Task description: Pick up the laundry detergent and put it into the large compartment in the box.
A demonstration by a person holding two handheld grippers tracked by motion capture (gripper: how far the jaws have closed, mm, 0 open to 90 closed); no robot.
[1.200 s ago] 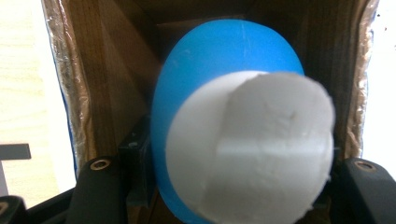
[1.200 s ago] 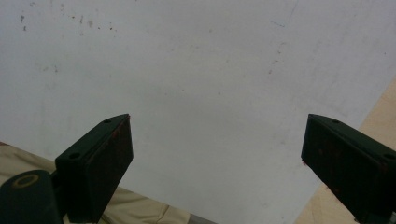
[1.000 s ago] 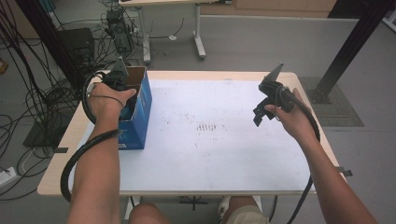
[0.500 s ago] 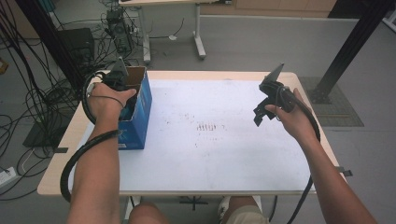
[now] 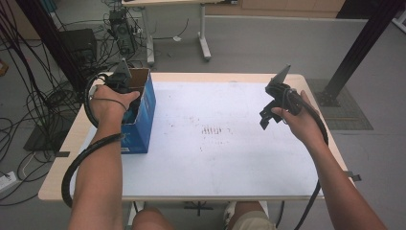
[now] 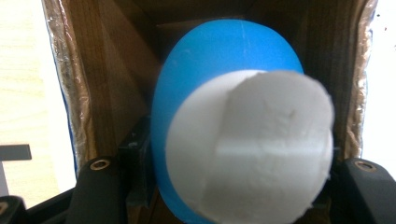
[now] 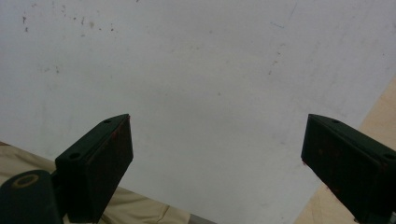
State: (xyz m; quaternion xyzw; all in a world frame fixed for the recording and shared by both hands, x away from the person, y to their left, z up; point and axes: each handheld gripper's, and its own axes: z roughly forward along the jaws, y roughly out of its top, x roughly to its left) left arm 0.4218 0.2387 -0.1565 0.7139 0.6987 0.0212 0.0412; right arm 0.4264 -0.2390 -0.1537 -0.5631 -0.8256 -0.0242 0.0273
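Nothing has shifted since the earlier frames. Left gripper [image 5: 125, 103] stays inside the blue cardboard box [image 5: 143, 115] at the tabletop's [image 5: 215, 158] left edge, clamped on a blue and white egg-shaped object [image 6: 243, 140]. Right gripper [image 7: 217, 158] hovers over the tabletop's right side, jaws spread wide with nothing between them.
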